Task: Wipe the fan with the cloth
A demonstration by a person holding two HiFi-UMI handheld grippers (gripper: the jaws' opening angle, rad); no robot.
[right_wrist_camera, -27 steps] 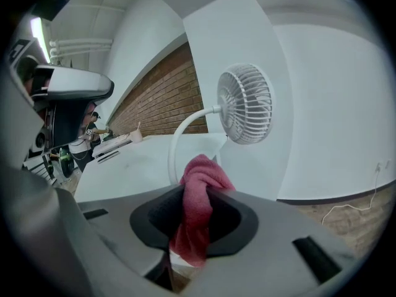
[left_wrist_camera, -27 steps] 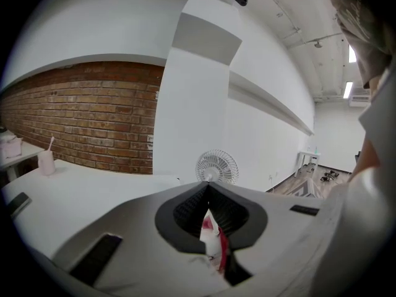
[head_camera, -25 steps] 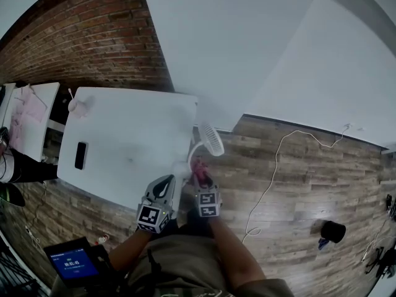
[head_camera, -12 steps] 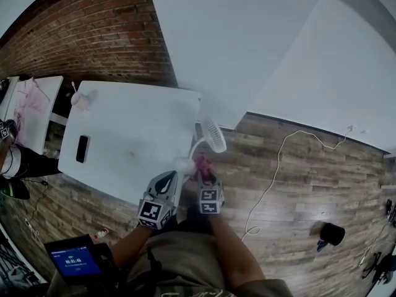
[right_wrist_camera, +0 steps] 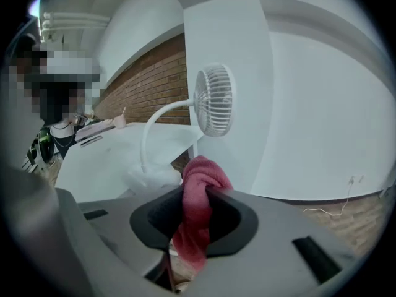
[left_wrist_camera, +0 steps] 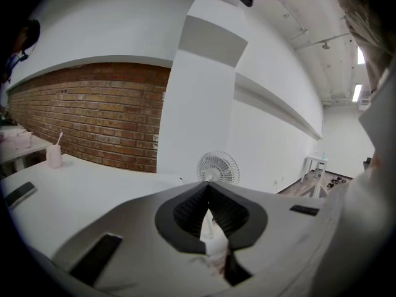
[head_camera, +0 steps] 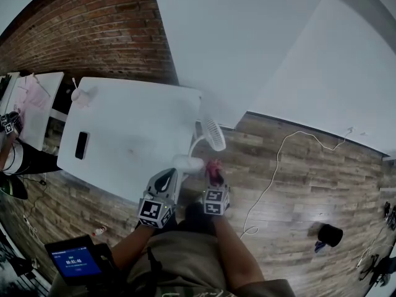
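- Worktop (head_camera: 124,129) – white, set against the brick wall, with wood-plank floor to its right.
- Fan (right_wrist_camera: 215,101) – white; its base sits at the worktop's near right corner, and a curved neck carries the round grille head up beside the right edge. The head stands upright, side-on to the right gripper view.
- Left claw (left_wrist_camera: 208,192) – jaws together at the tips with nothing held; it points over the near corner of the worktop, just left of the fan base.
- Right claw (right_wrist_camera: 199,193) – clamped on the cloth, held off the worktop's edge just right of the fan base and below the grille.
- Cloth (head_camera: 214,167) – pink, bunched above the jaws and trailing below; clear of the fan head.
- Phone (head_camera: 81,145) – dark, flat on the worktop's left side.
- Cup (head_camera: 79,95) – at the far left corner, holding a straw.
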